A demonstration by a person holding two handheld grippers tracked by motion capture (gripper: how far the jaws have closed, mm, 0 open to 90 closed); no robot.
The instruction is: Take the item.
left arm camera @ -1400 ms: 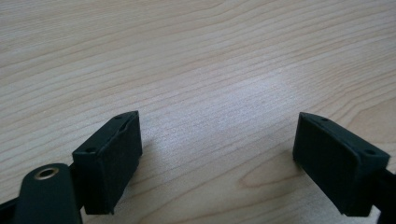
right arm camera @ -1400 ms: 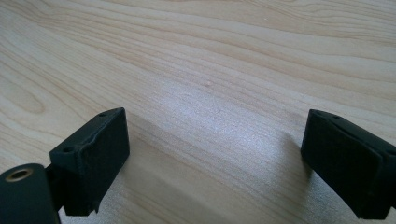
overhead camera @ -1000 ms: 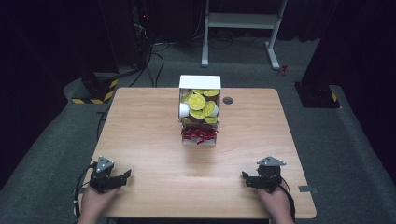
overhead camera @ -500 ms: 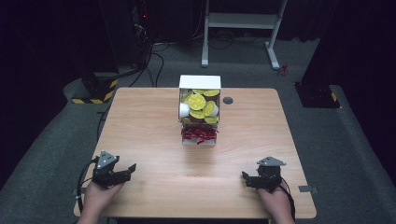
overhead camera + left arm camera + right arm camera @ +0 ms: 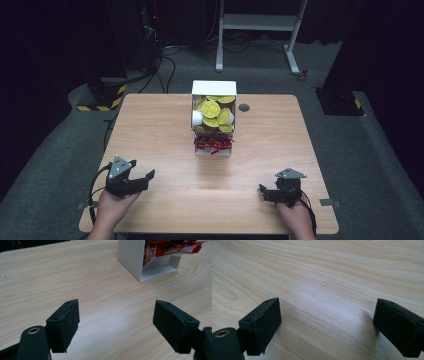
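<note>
A white two-tier dispenser box [image 5: 214,89] stands at the middle of the wooden table [image 5: 150,125], toward its far side. Its upper tier holds several yellow-lidded cups [image 5: 215,112]; its lower tier holds red packets [image 5: 213,143]. My left gripper [image 5: 146,179] hovers open near the front left, pointing toward the box. In the left gripper view the gripper [image 5: 116,315] is open with nothing between its jaws, and ahead are the box's white wall [image 5: 131,257] and the red packets [image 5: 172,247]. My right gripper [image 5: 263,192] rests open at the front right; in the right gripper view the gripper [image 5: 327,317] has bare wood between its jaws.
A small dark round grommet [image 5: 244,107] sits in the tabletop right of the box. Beyond the table's far edge are a white desk frame [image 5: 260,22], floor cables [image 5: 165,60] and a yellow-black striped base [image 5: 102,102].
The left gripper has lifted and moved a little forward and to the right, toward the box. The right gripper has stayed put.
</note>
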